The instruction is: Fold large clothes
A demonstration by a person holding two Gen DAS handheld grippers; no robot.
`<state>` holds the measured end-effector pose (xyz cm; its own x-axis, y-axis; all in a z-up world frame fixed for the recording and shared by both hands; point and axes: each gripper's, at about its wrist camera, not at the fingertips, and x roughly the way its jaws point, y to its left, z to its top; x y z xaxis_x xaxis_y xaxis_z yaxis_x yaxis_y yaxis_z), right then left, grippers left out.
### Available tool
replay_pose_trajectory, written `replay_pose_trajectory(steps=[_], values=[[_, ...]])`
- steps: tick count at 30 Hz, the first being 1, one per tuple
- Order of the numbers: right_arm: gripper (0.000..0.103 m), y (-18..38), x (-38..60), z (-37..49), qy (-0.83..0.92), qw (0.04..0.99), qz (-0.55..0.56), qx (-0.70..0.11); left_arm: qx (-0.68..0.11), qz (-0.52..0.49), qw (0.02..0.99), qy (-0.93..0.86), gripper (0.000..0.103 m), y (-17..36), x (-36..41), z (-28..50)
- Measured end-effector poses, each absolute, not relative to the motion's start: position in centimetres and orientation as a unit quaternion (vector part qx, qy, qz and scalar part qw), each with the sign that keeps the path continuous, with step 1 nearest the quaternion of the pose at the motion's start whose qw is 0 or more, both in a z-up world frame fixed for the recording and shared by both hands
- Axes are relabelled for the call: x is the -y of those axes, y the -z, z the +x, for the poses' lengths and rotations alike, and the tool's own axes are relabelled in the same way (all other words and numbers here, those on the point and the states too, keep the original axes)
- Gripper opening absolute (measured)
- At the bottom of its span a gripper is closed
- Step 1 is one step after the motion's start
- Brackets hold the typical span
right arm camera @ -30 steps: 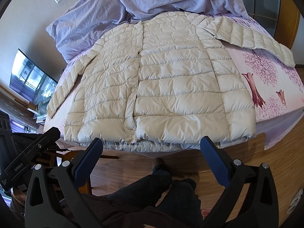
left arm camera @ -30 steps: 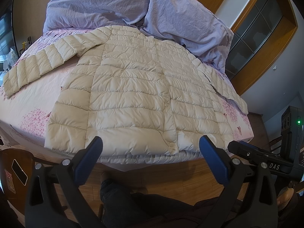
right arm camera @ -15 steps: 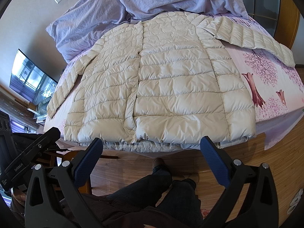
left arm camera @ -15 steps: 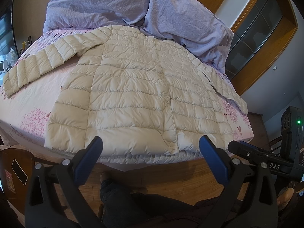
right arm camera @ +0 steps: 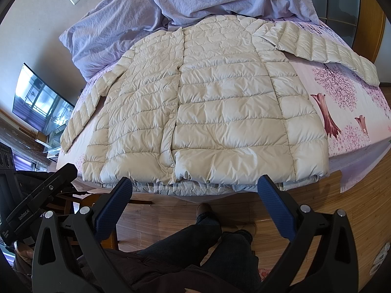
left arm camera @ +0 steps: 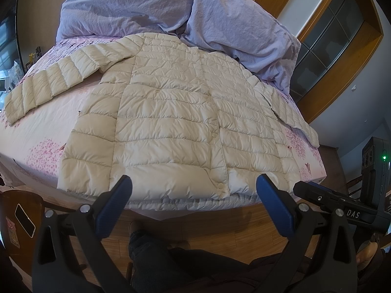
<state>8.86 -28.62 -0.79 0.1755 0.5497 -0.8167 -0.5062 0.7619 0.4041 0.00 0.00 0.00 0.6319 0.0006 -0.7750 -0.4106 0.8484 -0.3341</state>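
Note:
A cream quilted down jacket [left arm camera: 171, 124] lies flat and buttoned on the bed, front up, both sleeves spread out; it also shows in the right wrist view [right arm camera: 215, 112]. Its hem hangs at the near edge of the bed. My left gripper [left arm camera: 193, 188] is open and empty, held back from the bed just short of the hem. My right gripper [right arm camera: 195, 188] is open and empty, also near the hem's middle. The right gripper's body [left arm camera: 342, 207] shows at the right of the left wrist view, and the left gripper's body [right arm camera: 36, 202] at the left of the right wrist view.
The bed has a pink floral sheet [right arm camera: 347, 112] and a crumpled lilac duvet [left arm camera: 151, 2] at its head. My legs [right arm camera: 207, 244] stand on the wooden floor [right arm camera: 342, 195] before the bed. A wooden stool with a phone [left arm camera: 24, 219] stands left. A TV [right arm camera: 36, 105] is at the left wall.

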Motion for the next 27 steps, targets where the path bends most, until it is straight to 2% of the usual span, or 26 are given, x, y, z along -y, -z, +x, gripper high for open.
replay_pose_trajectory(steps=[27], values=[[0.102, 0.93, 28.63, 9.06, -0.345, 0.766, 0.021, -0.543, -0.412, -0.249, 0.868, -0.118, 0.101, 0.01, 0.00, 0.00]])
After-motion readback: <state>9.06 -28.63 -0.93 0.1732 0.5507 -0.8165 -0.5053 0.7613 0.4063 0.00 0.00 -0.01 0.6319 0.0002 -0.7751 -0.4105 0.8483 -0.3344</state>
